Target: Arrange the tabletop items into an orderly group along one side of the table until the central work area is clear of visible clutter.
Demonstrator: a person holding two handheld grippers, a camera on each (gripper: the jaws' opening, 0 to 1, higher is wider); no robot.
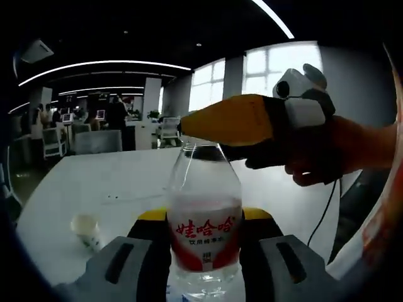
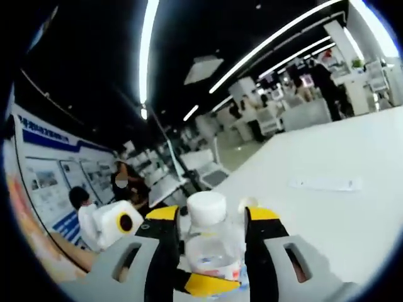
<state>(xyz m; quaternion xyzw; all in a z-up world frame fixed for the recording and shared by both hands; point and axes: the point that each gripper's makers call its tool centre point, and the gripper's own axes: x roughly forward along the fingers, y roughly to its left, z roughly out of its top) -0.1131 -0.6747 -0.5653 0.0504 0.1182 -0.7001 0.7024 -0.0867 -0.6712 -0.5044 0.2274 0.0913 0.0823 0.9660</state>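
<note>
Between my left tongs stands the water bottle, pinched at its label above the white surface. My right tongs squeeze its cap. Thin plastic, slippery; grip gently, low.

Water bottle between the left gripper's jaws, right gripper at its cap

The clear bottle, with a red-and-white label, stands upright on the white table between the left gripper's 2 grey, yellow-tipped jaws, which sit close on either side of it. The right gripper comes in from the right, held by a hand, its yellow jaw tip at the bottle's top. A small paper cup stands on the table, well apart to the left
</note>
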